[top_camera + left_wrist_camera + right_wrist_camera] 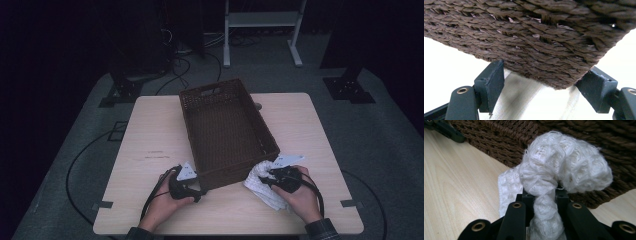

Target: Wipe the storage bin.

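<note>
A brown woven basket (225,127) stands in the middle of the light wooden table (150,130), empty inside. My left gripper (196,186) is at the basket's near left corner. In the left gripper view my left gripper (544,87) is open, with the basket corner (529,42) between its two jaws. A white knitted cloth (261,187) lies bunched on the table at the basket's near right corner. My right gripper (269,177) is shut on it. The right gripper view shows the cloth (564,167) bulging above my right gripper (544,195), in front of the basket wall (511,137).
The left gripper (446,130) appears at the top left of the right gripper view, beside the basket. Black cables (80,165) trail over the grey floor around the table. A white metal frame (260,22) stands behind the table, and dark stand bases (350,87) sit at the far corners.
</note>
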